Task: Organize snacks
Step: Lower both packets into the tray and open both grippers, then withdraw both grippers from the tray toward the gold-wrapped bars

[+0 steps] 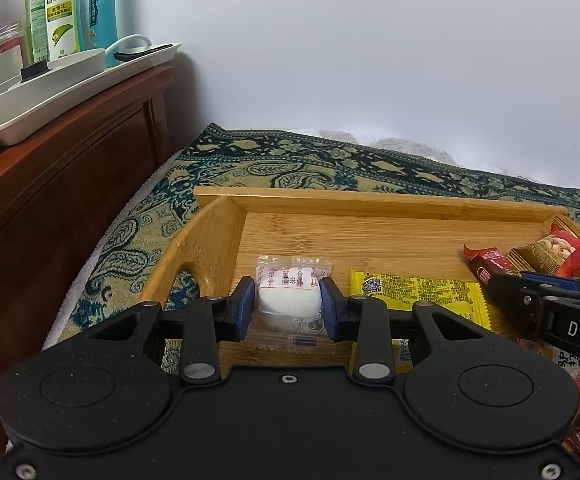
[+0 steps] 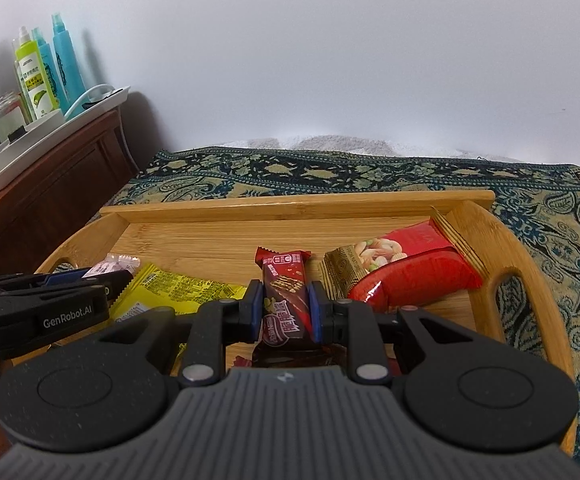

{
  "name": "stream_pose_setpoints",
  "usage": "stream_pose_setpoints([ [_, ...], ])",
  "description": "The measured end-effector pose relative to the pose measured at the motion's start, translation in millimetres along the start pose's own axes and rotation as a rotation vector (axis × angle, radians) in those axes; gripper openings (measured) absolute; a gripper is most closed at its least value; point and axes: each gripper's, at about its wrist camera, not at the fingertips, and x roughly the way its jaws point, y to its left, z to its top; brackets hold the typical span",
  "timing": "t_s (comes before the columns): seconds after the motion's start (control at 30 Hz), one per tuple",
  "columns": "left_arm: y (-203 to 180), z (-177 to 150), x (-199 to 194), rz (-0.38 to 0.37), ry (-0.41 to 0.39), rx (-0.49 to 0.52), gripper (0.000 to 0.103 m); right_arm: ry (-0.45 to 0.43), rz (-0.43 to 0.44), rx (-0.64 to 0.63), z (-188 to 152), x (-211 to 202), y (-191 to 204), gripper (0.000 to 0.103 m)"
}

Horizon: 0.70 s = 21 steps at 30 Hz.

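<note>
On my left, the left hand-held gripper (image 1: pixel 288 306) is clamped on a clear-wrapped white candy (image 1: pixel 288 300) at the left end of the bamboo tray (image 1: pixel 370 202). Just beside it to the right lies a yellow snack packet (image 1: pixel 422 294) on the tray floor. Next, my right hand-held gripper (image 2: pixel 283 312) is pressed together on a red chocolate wafer bar (image 2: pixel 283 292). At the tray's right end rests a red nut packet (image 2: pixel 402 268). The tray sits on a paisley cloth (image 2: pixel 562 240).
</note>
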Motion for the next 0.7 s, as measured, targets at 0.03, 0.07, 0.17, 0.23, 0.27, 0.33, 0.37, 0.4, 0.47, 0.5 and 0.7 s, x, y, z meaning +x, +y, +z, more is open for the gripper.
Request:
stream_pose_setpoints([
  [0.03, -0.1, -0.1, 0.0, 0.001, 0.000, -0.002, 0.033, -0.001, -0.001, 0.000, -0.4, 0.0, 0.3, 0.028],
  [0.07, 0.0, -0.3, -0.1, 0.001, -0.001, -0.002, 0.034, -0.001, -0.002, 0.001, -0.4, 0.2, 0.3, 0.028],
  [0.17, 0.1, -0.6, -0.2, 0.000, 0.000, -0.003, 0.034, -0.001, -0.002, 0.002, -0.9, 0.3, 0.5, 0.032],
  [0.23, 0.5, -0.5, -0.5, -0.002, 0.002, -0.004, 0.034, -0.002, 0.000, 0.005, -1.2, 0.1, 0.2, 0.036],
  [0.27, 0.6, -0.4, -0.3, -0.002, 0.003, -0.004, 0.034, -0.003, 0.000, 0.007, -1.2, 0.1, -0.2, 0.038],
  [0.33, 0.5, -0.2, -0.4, 0.000, 0.003, -0.006, 0.034, -0.004, 0.002, 0.010, -1.5, -0.1, -0.7, 0.040],
  [0.37, 0.1, -0.2, -0.6, 0.002, 0.003, -0.004, 0.034, -0.005, 0.001, 0.010, -1.7, -0.3, -0.6, 0.040],
  [0.4, -0.3, -0.2, -1.0, 0.004, 0.003, -0.003, 0.034, -0.005, 0.002, 0.011, -1.7, -0.4, -0.7, 0.040],
  [0.47, -1.0, -0.5, -2.1, 0.005, 0.004, -0.001, 0.034, -0.007, 0.004, 0.013, -1.8, -0.8, -0.7, 0.041],
  [0.5, -0.9, -0.4, -3.0, 0.005, 0.003, -0.003, 0.034, -0.008, 0.003, 0.014, -1.8, -1.5, -0.8, 0.041],
  [0.7, -0.5, 1.2, -20.3, -0.001, -0.013, -0.012, 0.038, -0.030, 0.008, 0.004, -2.1, -16.0, 1.1, 0.050],
])
